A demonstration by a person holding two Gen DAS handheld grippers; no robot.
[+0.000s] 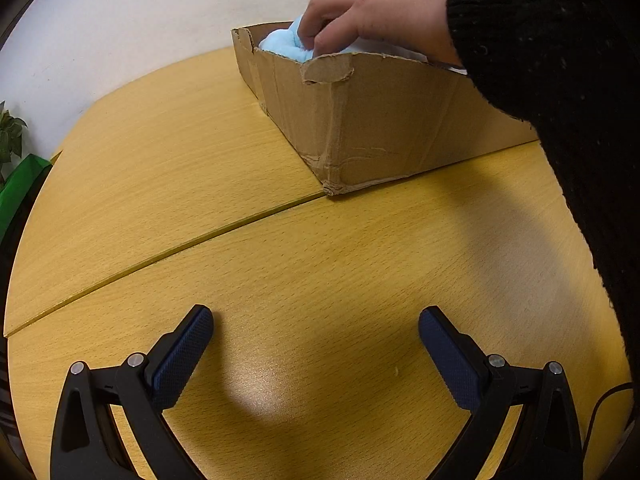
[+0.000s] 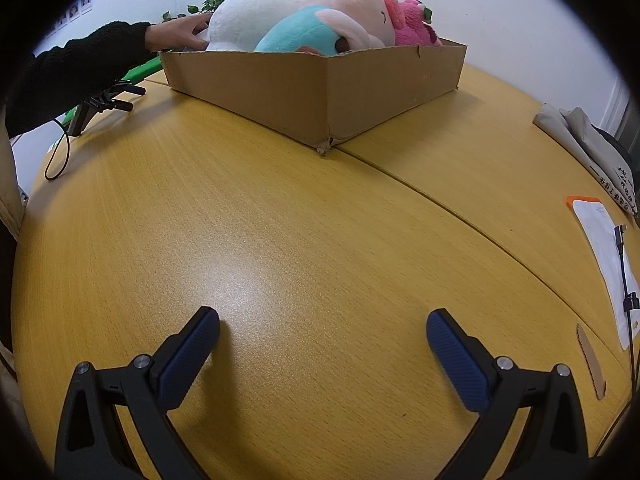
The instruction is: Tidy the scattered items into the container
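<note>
A brown cardboard box [image 1: 384, 120] stands on the yellow wooden table [image 1: 280, 260]; it also shows in the right wrist view [image 2: 304, 88]. In it lie a white plush [image 2: 252, 16], a teal and pink plush [image 2: 312, 32] and a magenta plush [image 2: 416, 24]. A bare hand [image 1: 372, 12] in a black sleeve touches a light blue plush [image 1: 284, 46] inside the box. My left gripper [image 1: 316, 332] is open and empty low over the table. My right gripper [image 2: 323, 332] is open and empty low over the table. The left gripper also shows far left in the right wrist view [image 2: 108, 100].
A white sheet on an orange pad [image 2: 600, 248] with a black cable [image 2: 624, 280] lies at the right edge. A grey cloth bag [image 2: 584, 140] sits at the far right. A plant [image 1: 10, 132] and a green object [image 1: 20, 188] stand beyond the left edge.
</note>
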